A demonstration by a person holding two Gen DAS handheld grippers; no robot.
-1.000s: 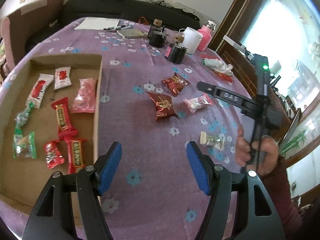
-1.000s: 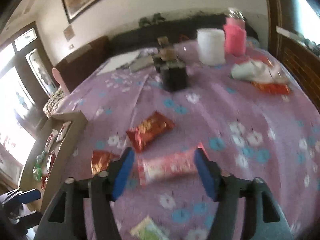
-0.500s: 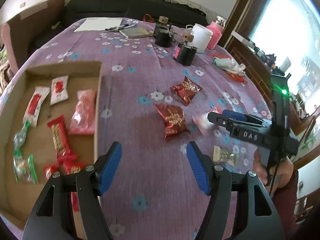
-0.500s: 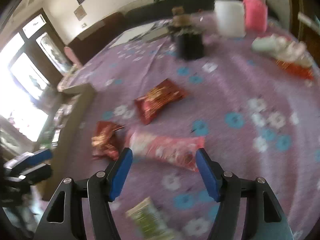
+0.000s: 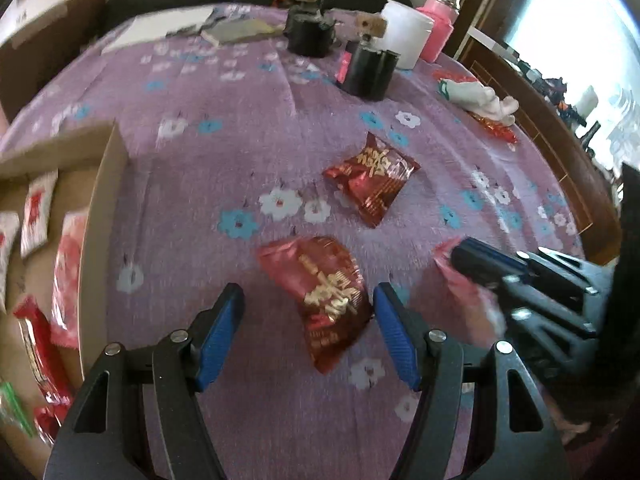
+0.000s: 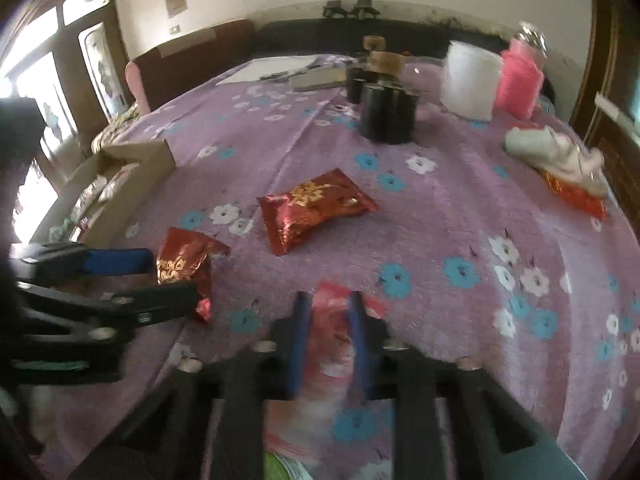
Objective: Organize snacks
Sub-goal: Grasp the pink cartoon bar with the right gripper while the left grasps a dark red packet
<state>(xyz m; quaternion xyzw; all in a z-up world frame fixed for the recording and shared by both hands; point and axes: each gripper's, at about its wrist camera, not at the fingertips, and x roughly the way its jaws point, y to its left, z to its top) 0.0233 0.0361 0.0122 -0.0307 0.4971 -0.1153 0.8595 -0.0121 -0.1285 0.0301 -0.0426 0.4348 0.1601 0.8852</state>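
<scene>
From your left wrist, your left gripper (image 5: 308,334) stands open with the dark red packet (image 5: 326,294) between its fingers, untouched, its long axis running away and leftward. The cardboard box (image 5: 102,216) at left holds several red and white wrapped snacks.

From your right wrist, your right gripper (image 6: 328,336) is pinched on the pink packet (image 6: 334,322) against the tablecloth (image 6: 460,220). A second red packet (image 6: 314,206) lies beyond, unclaimed.
</scene>
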